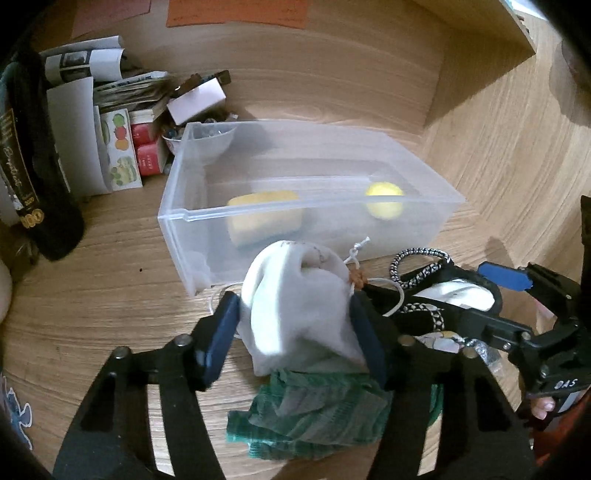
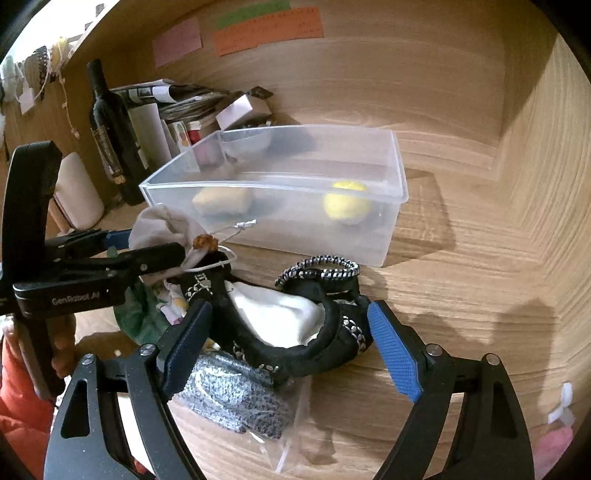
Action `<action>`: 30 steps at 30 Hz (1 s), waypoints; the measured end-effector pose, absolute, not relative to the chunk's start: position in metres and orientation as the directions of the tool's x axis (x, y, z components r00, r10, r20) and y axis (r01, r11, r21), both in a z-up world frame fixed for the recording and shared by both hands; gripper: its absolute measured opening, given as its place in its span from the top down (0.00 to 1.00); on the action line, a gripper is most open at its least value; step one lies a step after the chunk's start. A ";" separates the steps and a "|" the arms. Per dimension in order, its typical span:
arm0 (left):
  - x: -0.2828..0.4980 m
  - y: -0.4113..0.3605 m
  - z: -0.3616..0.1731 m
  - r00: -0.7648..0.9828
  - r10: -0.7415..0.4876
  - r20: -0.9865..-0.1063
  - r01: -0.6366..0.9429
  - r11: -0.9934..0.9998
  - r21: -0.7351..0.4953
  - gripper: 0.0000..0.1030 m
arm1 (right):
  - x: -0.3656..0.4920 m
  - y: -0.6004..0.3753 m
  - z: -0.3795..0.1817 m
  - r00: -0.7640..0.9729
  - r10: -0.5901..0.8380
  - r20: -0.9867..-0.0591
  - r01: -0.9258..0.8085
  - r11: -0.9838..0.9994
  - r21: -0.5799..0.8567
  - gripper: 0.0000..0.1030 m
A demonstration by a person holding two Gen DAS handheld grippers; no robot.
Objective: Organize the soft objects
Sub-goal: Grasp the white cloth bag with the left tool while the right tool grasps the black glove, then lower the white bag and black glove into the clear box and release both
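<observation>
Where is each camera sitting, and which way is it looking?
Left wrist: rides on the left gripper, facing forward over its fingers, which squeeze a white pouch; the right gripper shows at the right.
Right wrist: rides on the right gripper, facing forward at a black bag between its open fingers; the left gripper and person's hand show at the left.
Both see the clear bin holding a yellow sponge and yellow ball.

L tool (image 1: 295, 325) grips white pouch (image 1: 299, 306) nr bin (image 1: 295, 206).

Looks like a home: wooden tabletop (image 2: 461, 295) nook with wine bottle (image 2: 110, 133), stacked magazines (image 2: 173, 96), sticky notes (image 2: 266, 29).
</observation>
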State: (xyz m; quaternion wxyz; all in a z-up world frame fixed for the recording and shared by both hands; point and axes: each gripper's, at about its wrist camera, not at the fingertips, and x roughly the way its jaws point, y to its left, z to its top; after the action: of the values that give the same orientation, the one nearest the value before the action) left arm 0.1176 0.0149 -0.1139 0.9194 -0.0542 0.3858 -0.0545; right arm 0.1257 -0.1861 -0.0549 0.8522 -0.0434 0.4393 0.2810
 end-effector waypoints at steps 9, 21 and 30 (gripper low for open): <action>0.112 0.019 -0.109 0.706 -0.150 -0.692 0.054 0.986 -0.159 0.69 | 0.126 -0.192 -0.062 0.452 0.437 -0.778 -0.504 0.844 0.181 0.78; 0.098 0.026 -0.076 0.772 -0.135 -0.621 0.046 0.986 -0.158 0.71 | 0.118 -0.201 -0.031 0.558 0.434 -0.708 -0.496 0.858 0.136 0.84; 0.092 0.031 -0.042 0.833 -0.116 -0.542 0.039 0.988 -0.151 0.71 | 0.120 -0.203 0.016 0.656 0.451 -0.605 -0.503 0.859 0.095 0.85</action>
State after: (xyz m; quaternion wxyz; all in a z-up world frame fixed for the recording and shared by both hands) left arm 0.0922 0.0309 -0.0420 0.9549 -0.0671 0.2865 -0.0406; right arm 0.1203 -0.2032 0.0157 0.9092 -0.0404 0.3209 0.2624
